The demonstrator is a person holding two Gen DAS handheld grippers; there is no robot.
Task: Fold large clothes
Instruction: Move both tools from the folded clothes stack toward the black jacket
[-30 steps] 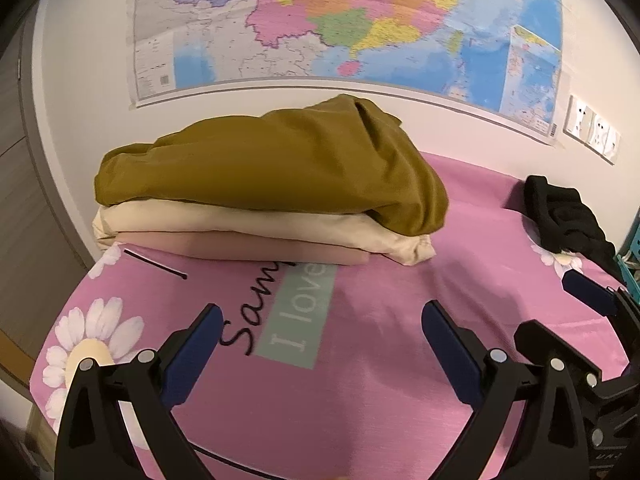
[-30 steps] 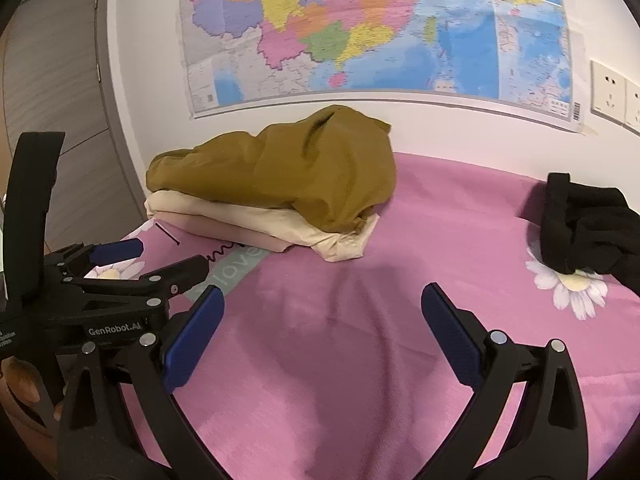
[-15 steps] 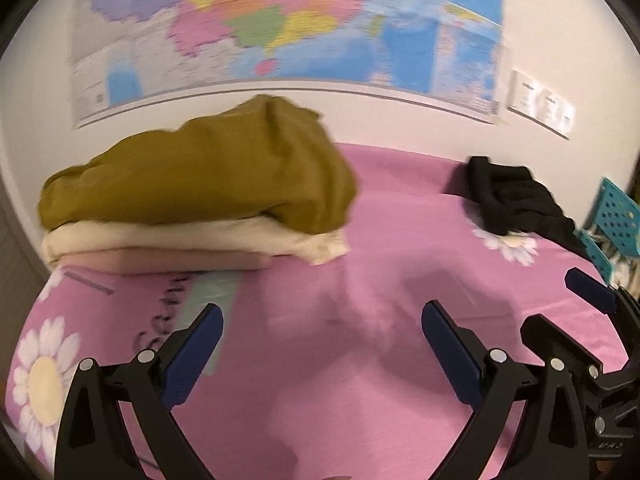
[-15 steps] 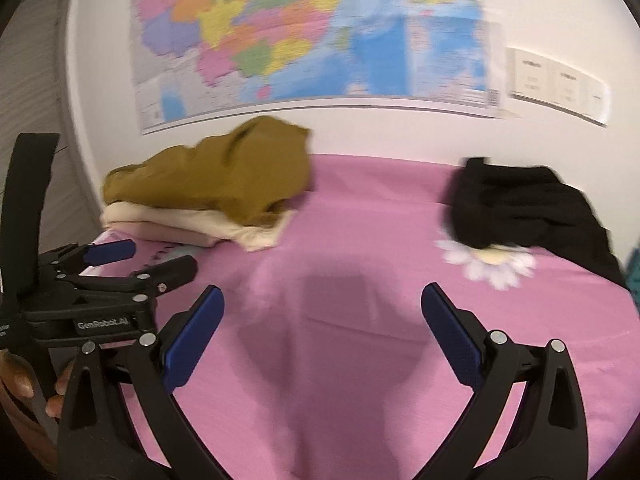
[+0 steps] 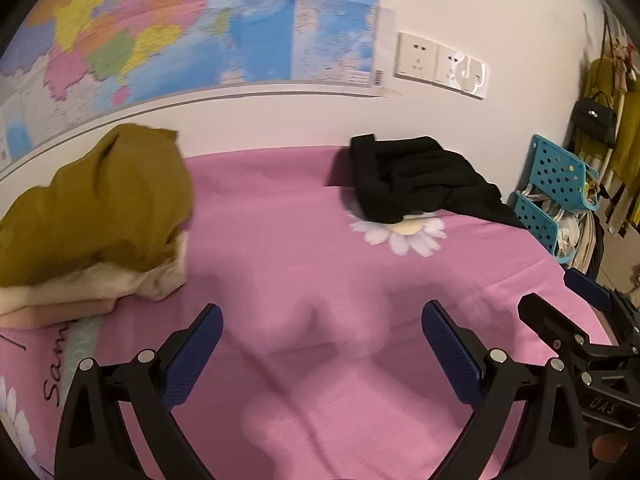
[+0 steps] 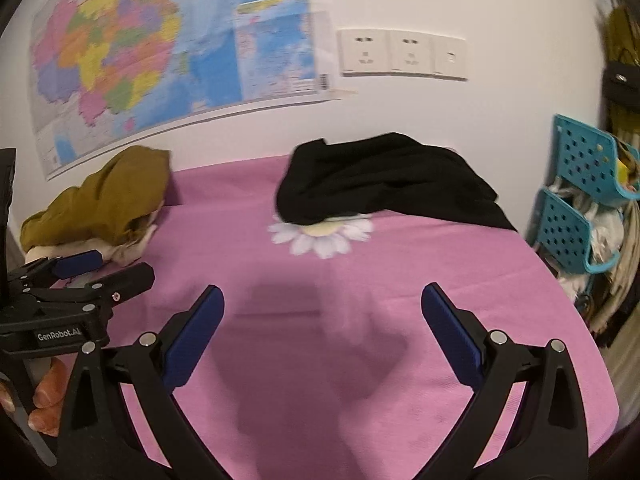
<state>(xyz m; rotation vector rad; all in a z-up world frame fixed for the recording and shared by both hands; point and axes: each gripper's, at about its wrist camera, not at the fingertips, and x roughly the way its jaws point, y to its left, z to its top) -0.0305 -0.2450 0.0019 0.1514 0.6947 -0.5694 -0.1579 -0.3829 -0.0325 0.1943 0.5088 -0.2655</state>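
A crumpled black garment (image 5: 416, 178) lies at the far right of the pink bedsheet (image 5: 304, 248); it also shows in the right wrist view (image 6: 384, 180). A stack of folded clothes with an olive garment (image 5: 100, 200) on top sits at the far left, also in the right wrist view (image 6: 104, 196). My left gripper (image 5: 320, 344) is open and empty above the sheet's middle. My right gripper (image 6: 322, 328) is open and empty, facing the black garment from a distance. The left gripper also appears at the left edge of the right wrist view (image 6: 80, 276).
A map (image 5: 160, 32) and wall sockets (image 5: 440, 64) are on the white wall behind the bed. A blue perforated rack (image 6: 580, 200) with items stands past the bed's right edge. A daisy print (image 6: 320, 236) lies by the black garment.
Both grippers have swung to the right, away from the folded stack and towards the black garment. Both stayed open and empty.
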